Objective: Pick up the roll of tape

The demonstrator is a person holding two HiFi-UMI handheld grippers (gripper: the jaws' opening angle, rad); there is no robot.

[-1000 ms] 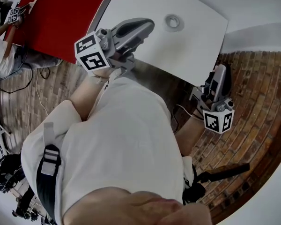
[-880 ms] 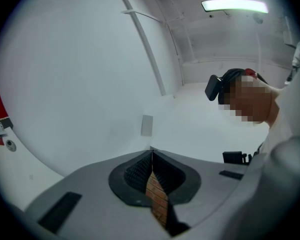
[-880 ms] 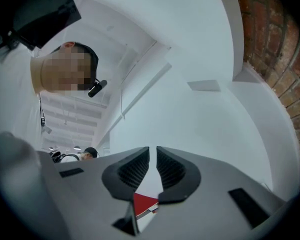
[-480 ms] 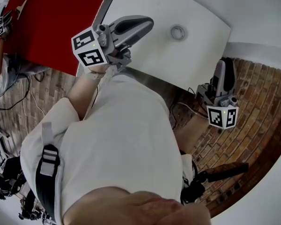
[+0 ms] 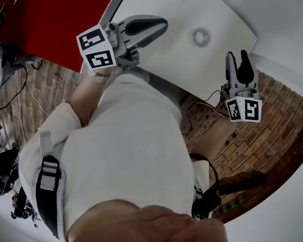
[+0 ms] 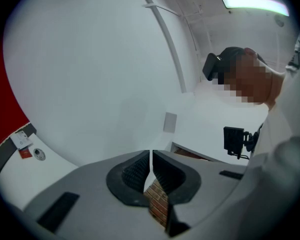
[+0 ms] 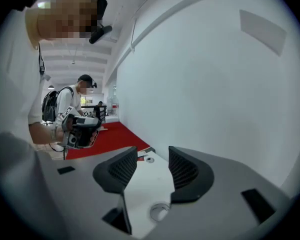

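The roll of tape (image 5: 201, 37) is a small pale ring lying flat on the white table (image 5: 166, 59). In the right gripper view the tape (image 7: 160, 211) lies low between the jaws, still some way ahead of them. My right gripper (image 5: 237, 58) hovers at the table's near right edge, pointing at the tape; its jaws are opening with nothing between them (image 7: 152, 165). My left gripper (image 5: 160, 24) is over the table to the left of the tape, shut and empty. In its own view the left gripper (image 6: 150, 157) points at a white wall.
A red surface (image 5: 55, 14) adjoins the white table on the left. Brick floor (image 5: 272, 130) lies below the table edge, with a cable (image 5: 202, 105) and a black object (image 5: 240, 181) on it. Another person with a gripper (image 7: 79, 130) stands beyond the table.
My right gripper has swung up from beside my leg to the table's edge, and its jaws have gone from shut to apart. The left gripper stays shut over the table.
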